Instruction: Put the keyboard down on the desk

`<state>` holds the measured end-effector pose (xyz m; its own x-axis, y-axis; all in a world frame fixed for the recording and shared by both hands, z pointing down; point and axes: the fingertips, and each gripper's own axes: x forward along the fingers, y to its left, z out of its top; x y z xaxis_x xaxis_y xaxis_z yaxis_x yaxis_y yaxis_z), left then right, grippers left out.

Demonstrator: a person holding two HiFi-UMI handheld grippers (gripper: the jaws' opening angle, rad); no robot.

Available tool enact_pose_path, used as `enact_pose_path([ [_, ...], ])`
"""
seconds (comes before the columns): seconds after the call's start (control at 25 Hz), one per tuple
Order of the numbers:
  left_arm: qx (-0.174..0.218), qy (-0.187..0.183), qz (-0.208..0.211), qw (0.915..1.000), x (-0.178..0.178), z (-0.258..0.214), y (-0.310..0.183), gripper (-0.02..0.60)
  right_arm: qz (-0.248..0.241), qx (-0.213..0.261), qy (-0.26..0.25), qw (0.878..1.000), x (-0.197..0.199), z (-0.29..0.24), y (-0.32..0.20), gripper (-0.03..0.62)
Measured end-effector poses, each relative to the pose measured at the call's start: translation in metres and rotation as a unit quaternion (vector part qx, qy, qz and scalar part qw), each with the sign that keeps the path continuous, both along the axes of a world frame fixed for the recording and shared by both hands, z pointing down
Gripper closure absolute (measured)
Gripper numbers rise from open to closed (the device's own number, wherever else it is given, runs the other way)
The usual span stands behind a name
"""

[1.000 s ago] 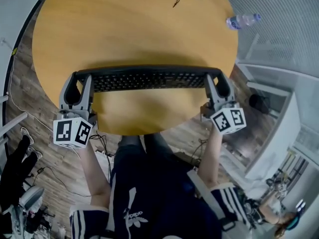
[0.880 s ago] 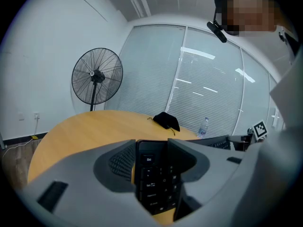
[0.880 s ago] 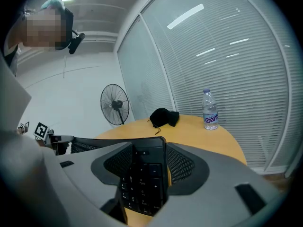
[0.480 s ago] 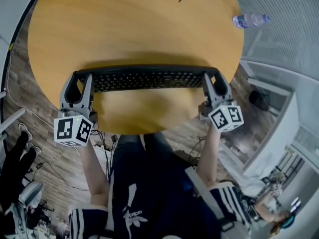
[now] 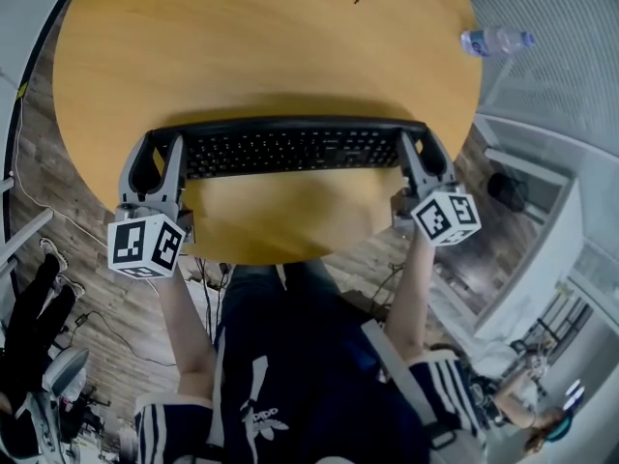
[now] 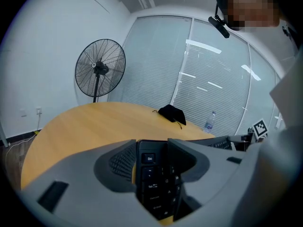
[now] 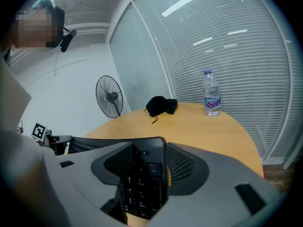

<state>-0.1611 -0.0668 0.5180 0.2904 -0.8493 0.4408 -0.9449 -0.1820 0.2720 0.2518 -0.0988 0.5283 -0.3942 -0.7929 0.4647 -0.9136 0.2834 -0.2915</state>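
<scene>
A long black keyboard (image 5: pixel 290 147) is held level just above the round wooden desk (image 5: pixel 261 37), near its front edge, casting a shadow under it. My left gripper (image 5: pixel 162 151) is shut on its left end, where the Esc key column (image 6: pixel 152 178) sits between the jaws. My right gripper (image 5: pixel 418 147) is shut on its right end, with the number pad (image 7: pixel 142 181) between the jaws. I cannot tell whether the keyboard touches the wood.
A black pouch with a cord (image 7: pixel 161 106) lies at the desk's far side, and a water bottle (image 7: pixel 212 100) stands near its far right rim (image 5: pixel 493 41). A standing fan (image 6: pixel 98 69) is beyond the desk. The person's legs (image 5: pixel 290 356) are under the front edge.
The keyboard and both grippers have moved slightly away from the person, further over the desk, and a little to the right. Both grips are unchanged.
</scene>
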Motion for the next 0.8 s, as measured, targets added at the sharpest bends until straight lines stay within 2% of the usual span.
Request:
enact_pose_path([
  [0.8,-0.061,0.001,-0.024,0.9978,-0.014,0.057,-0.049,0.383,0.008,-0.089,0.025,0.996,-0.015,0.050,-0.048,0.373],
])
